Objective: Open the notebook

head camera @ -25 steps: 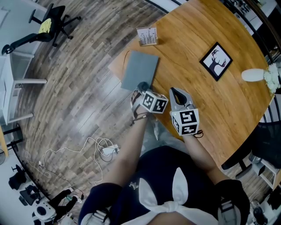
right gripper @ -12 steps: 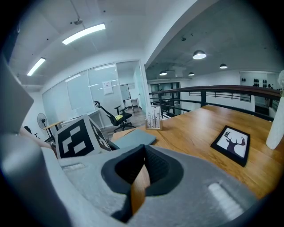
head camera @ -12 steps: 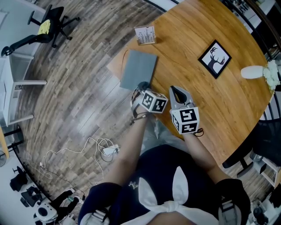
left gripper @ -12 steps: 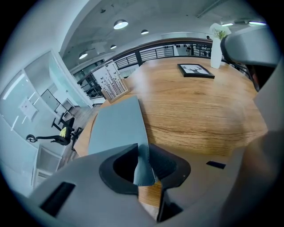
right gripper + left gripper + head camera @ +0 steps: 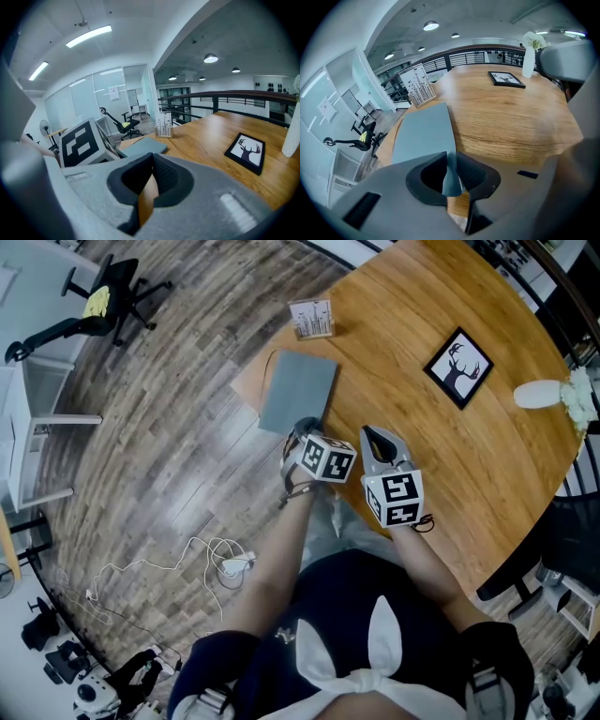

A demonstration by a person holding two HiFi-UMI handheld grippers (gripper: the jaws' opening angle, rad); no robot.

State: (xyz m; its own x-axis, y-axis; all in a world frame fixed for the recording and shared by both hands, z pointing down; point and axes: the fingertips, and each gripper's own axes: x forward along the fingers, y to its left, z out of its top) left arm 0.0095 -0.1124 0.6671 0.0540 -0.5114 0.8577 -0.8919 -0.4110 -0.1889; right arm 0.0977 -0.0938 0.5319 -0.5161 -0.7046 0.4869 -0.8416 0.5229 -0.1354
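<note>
**A:** Head view is showing the grey notebook [image 5: 298,390] lying flat and shut at the left edge of the round tabletop [image 5: 441,465]. A small card stand [image 5: 313,318] is standing just past its far end. Where is the left gripper [image 5: 305,429] sitting?

**B:** It is reaching down onto the notebook's near corner. The right gripper [image 5: 377,439] is hovering just beside it over bare wood, apart from the book.

**A:** And what is the left gripper view giving?

**B:** The jaws have just been closing, and the fingers are now pinching the corner of the cover between them. That corner is appearing bent up off the rest of the book. The cover itself is looking plain, matte and grey, with no print on it.

**A:** So it is behaving as thin and bendy?

**B:** I am judging it so: light, flexible and a little slick. It is likely to fold rather than swing if only the tip is gripped. Taking hold along the free edge, away from the spine, is looking like the better place. I cannot tell which long side is carrying the spine.

**A:** Right gripper view?

**B:** Its fingers are resting closed together on nothing, with only a sliver of wood showing past them. The notebook is lying toward the tabletop's left edge, near the card stand. A framed deer picture [image 5: 245,152] is lying well apart, toward the right edge.
</note>
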